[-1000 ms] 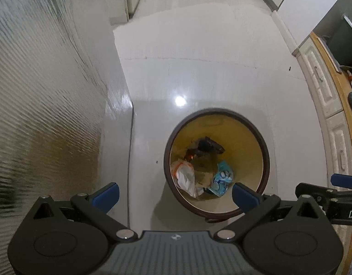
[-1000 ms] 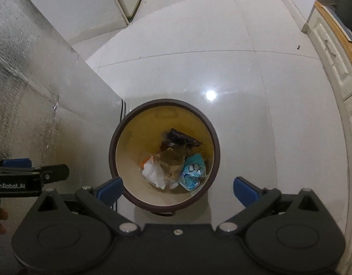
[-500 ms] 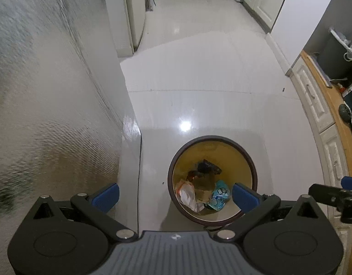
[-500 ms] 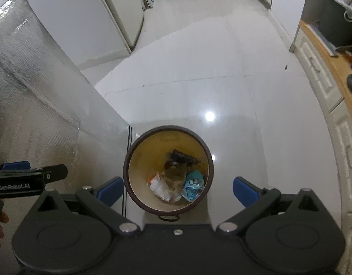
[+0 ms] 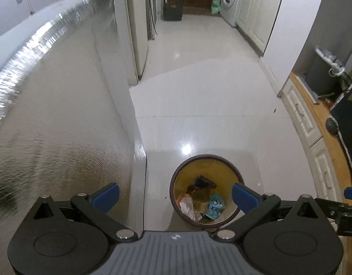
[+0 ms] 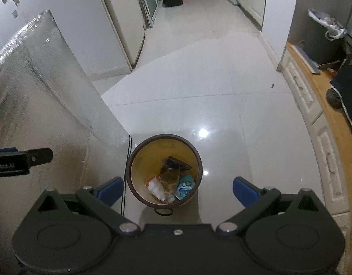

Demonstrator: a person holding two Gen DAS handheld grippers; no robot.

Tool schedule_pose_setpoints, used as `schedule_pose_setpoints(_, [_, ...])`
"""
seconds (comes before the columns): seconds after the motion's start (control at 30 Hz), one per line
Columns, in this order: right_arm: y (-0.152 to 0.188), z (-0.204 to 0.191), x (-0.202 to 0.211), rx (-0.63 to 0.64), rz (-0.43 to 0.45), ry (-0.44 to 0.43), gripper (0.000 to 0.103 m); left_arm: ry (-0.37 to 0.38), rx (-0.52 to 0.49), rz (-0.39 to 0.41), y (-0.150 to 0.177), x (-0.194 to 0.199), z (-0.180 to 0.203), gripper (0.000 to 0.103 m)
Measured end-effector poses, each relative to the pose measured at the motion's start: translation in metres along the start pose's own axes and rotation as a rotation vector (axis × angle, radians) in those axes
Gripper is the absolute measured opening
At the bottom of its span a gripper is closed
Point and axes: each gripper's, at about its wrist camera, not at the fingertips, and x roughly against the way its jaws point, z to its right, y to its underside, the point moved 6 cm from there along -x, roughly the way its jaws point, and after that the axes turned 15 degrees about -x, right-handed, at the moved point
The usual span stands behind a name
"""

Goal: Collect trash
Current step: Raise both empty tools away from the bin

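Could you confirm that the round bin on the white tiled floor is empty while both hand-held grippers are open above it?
Not quite: the round bin is not empty. The right wrist view shows wrappers lying in its bottom, including a white wrapper and a blue packet. The rest holds: it stands on the white tiled floor, and the left hand-held gripper and right hand-held gripper are both open above it.

Both wrist views high above floor, pitched steeply down and forward along spread blue fingers. Shared: round bin beyond fingertips, right of centre between left gripper's fingers, left of centre between right gripper's; corridor ahead.
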Motion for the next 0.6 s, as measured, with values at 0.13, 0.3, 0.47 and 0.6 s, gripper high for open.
schedule_pose_setpoints(0.13, [0.004,0.004,0.028,-0.01,0.036,-0.014,0.103,0.012,0.0,0.053,0.002,0.031,0.005,0.103])
schedule_pose_setpoints(0.3, [0.009,0.008,0.055,-0.021,0.071,-0.035,0.103,0.012,-0.012,0.087,0.013,0.057,0.011,0.103])
schedule_pose_setpoints(0.47, [0.019,0.008,0.074,0.001,0.104,-0.04,0.103,-0.001,-0.028,0.1,0.032,0.073,0.016,0.103])
schedule_pose_setpoints(0.6, [0.033,0.007,0.083,0.011,0.12,-0.043,0.103,-0.002,-0.027,0.101,0.048,0.08,0.015,0.103])
